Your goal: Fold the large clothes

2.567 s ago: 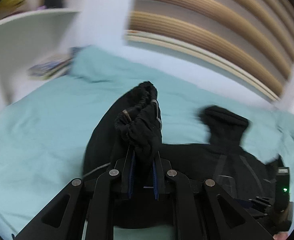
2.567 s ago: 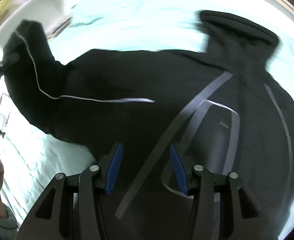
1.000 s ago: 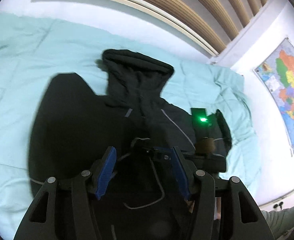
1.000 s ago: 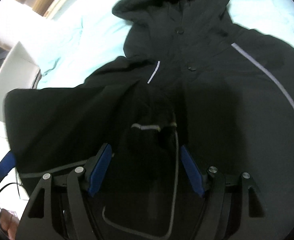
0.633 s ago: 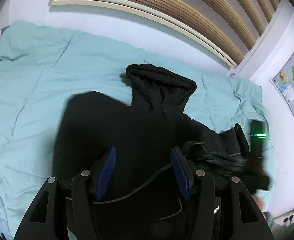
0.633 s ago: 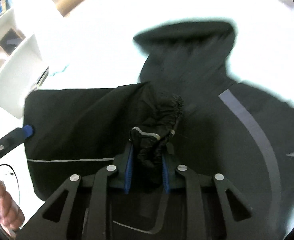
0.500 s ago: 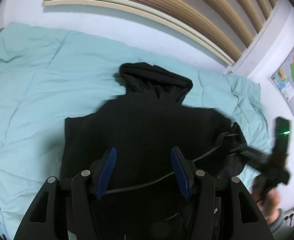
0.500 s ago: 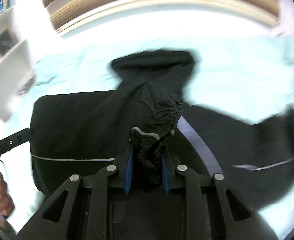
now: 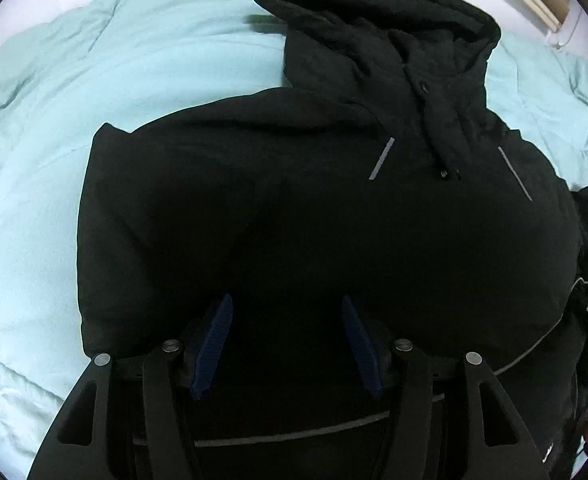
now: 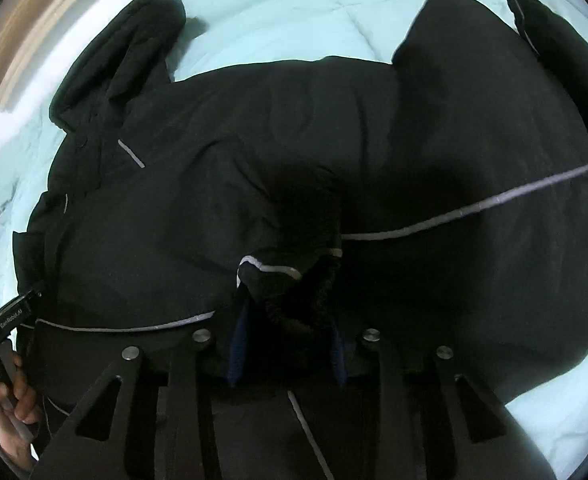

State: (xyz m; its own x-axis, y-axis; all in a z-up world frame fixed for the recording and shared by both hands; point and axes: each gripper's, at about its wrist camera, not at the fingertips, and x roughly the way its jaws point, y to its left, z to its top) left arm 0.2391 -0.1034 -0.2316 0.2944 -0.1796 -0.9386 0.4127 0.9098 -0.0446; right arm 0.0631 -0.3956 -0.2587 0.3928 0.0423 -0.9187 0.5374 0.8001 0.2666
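Observation:
A large black hooded jacket [image 9: 314, 208] with thin grey reflective stripes lies spread on a light teal duvet [image 9: 45, 128]; its hood [image 9: 378, 20] points to the far side. My left gripper [image 9: 285, 340] is open and empty, low over the jacket's near part. In the right wrist view the jacket [image 10: 434, 140] fills the frame. My right gripper [image 10: 287, 332] is shut on a sleeve cuff [image 10: 289, 276] with a grey stripe, held over the jacket's body. The hood [image 10: 121, 52] lies at the far left there.
The duvet [image 10: 294, 12] surrounds the jacket on all sides. A wooden slatted headboard edge [image 10: 33, 36] runs along the upper left in the right wrist view. The other gripper and a hand [image 10: 9, 384] show at the lower left edge.
The left gripper let go of the left sleeve after laying it across the jacket and stays open. The right gripper closed on the sleeve cuff and carried it over the jacket's body.

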